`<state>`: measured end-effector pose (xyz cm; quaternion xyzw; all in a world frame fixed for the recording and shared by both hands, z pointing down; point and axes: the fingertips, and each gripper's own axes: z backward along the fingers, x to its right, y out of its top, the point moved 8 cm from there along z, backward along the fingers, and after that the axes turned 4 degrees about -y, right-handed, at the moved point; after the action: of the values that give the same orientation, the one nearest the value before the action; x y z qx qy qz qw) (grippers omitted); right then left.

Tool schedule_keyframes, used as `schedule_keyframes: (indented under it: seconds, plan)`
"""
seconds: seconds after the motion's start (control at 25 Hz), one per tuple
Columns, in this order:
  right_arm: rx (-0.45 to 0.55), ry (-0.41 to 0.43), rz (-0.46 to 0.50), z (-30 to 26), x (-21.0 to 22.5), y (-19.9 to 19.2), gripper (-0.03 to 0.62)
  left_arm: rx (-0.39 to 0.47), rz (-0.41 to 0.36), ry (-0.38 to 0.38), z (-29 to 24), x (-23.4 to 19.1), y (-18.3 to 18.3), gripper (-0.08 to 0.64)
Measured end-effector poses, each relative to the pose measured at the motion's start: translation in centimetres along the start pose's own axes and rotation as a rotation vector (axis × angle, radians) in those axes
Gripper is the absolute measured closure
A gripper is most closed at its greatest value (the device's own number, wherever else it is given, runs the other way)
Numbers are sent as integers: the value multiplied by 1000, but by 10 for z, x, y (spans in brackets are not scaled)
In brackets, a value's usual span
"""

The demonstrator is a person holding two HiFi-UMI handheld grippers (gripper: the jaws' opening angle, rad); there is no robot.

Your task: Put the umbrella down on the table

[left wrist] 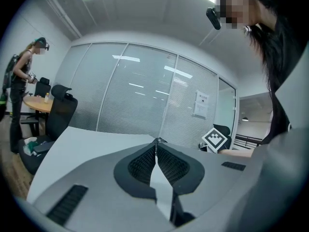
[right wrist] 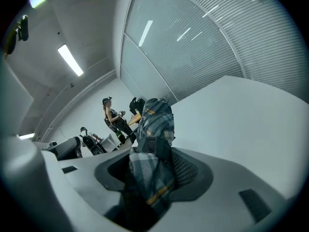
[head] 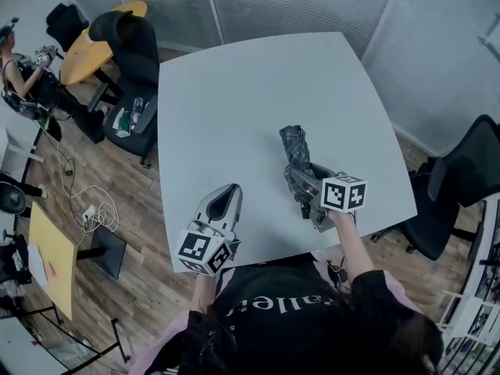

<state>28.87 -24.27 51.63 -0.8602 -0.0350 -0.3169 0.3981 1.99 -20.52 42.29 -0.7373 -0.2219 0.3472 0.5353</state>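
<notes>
A folded grey plaid umbrella (head: pixel 296 154) sticks out over the near right part of the pale grey table (head: pixel 250 92), and my right gripper (head: pixel 303 186) is shut on its near end. Seen from the right gripper view, the umbrella (right wrist: pixel 153 129) fills the space between the jaws, its strap wrapped round it, tip pointing away over the tabletop. At the table's near edge my left gripper (head: pixel 226 198) is shut with nothing in it. In the left gripper view its tips (left wrist: pixel 157 141) meet and the right gripper's marker cube (left wrist: pixel 215 139) shows beyond.
Black office chairs stand at the table's far left (head: pixel 125 45) and right (head: pixel 461 186). A person (head: pixel 23 76) stands by a yellow table (head: pixel 94 45) at the far left. Glass walls with blinds (head: pixel 297 6) close off the room behind the table.
</notes>
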Motion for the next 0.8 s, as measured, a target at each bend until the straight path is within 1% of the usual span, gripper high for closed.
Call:
schedule_keyframes:
  seconds: [0.16,0.24,0.32,0.44,0.6,0.8]
  plan:
    - [-63,-26,64,-35,22,16,377,15,24,49,5,-7,1,532]
    - [-88,-50,85,-53,35,22,377,25,50,57,7,-9,1,532]
    - [-115,-75,103,-69,48,27,377,29,59,65,8,-9,2,532]
    - [-174,-111,154,-94,66,34,377,20,48,84,7,-9,5,532]
    - [-258,-167,261,-125,87,42,377,3,45,108,3,-13,3,532]
    - [-338,-203,334,-156,104,45,377,-17,39,140,7,-18,-1,532]
